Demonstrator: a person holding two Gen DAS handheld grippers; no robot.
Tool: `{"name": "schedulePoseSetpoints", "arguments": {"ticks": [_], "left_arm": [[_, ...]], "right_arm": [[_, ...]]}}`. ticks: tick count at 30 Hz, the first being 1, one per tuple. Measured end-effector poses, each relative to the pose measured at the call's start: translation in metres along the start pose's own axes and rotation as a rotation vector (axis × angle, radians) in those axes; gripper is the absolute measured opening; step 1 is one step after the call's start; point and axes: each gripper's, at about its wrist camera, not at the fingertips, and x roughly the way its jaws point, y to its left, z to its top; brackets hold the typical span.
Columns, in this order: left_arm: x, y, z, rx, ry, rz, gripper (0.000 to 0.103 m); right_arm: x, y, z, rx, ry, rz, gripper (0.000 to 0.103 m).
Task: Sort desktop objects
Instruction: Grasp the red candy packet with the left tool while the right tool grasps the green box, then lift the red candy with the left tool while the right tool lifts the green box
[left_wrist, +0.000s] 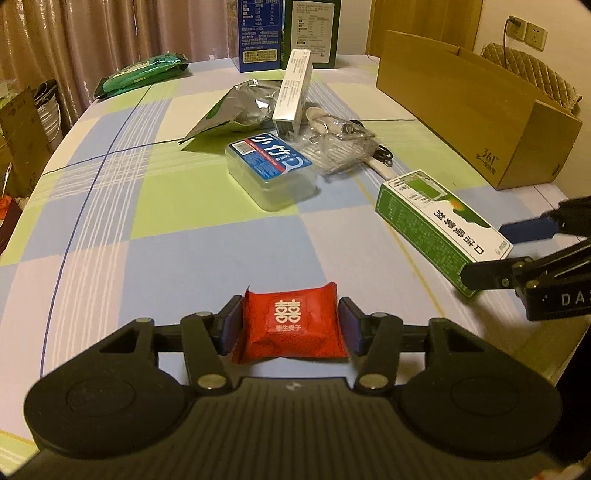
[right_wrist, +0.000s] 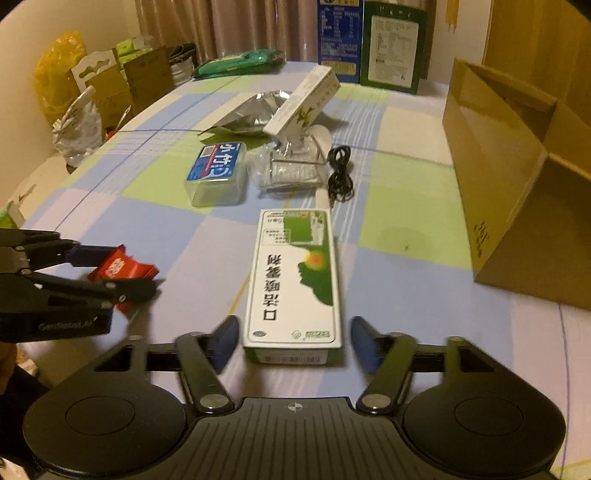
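Clutter (left_wrist: 295, 122) is still sitting unsorted; left gripper (left_wrist: 290, 326) is pinching a red packet (left_wrist: 291, 325), right gripper (right_wrist: 293, 343) is straddling the green box (right_wrist: 295, 273) (spread, not touching).

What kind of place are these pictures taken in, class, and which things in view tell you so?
Probably a room in a home: a table with a checked tablecloth, drawn curtains behind it, a padded chair, and household packets such as a green-and-white medicine box.
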Motion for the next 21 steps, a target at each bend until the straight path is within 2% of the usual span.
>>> {"name": "schedulePoseSetpoints", "arguments": {"ticks": [2,9,15,17,19,21], "left_arm": [[-0.001,-0.002,-0.002,0.002,-0.001,0.012,0.054],[-0.006,-0.003,-0.009,-0.007,-0.001,0.045,0.063],[-0.007,-0.002,-0.01,-0.005,0.003,0.047,0.063],[-0.007,-0.003,-0.01,0.002,0.004,0.042,0.059],[-0.007,-0.004,-0.008,0.013,0.004,0.032,0.049],[-0.007,-0.007,-0.007,0.028,0.007,0.029,0.045]], "right_arm": [[0.0,-0.002,-0.001,0.017,-0.005,-0.001,0.077],[0.007,-0.004,-0.001,0.053,0.005,0.037,0.078],[0.01,-0.006,0.001,0.065,0.001,0.04,0.078],[0.011,-0.006,0.002,0.069,-0.001,0.039,0.078],[0.012,-0.007,0.003,0.072,-0.005,0.04,0.078],[0.013,-0.007,0.004,0.071,-0.007,0.041,0.078]]}}
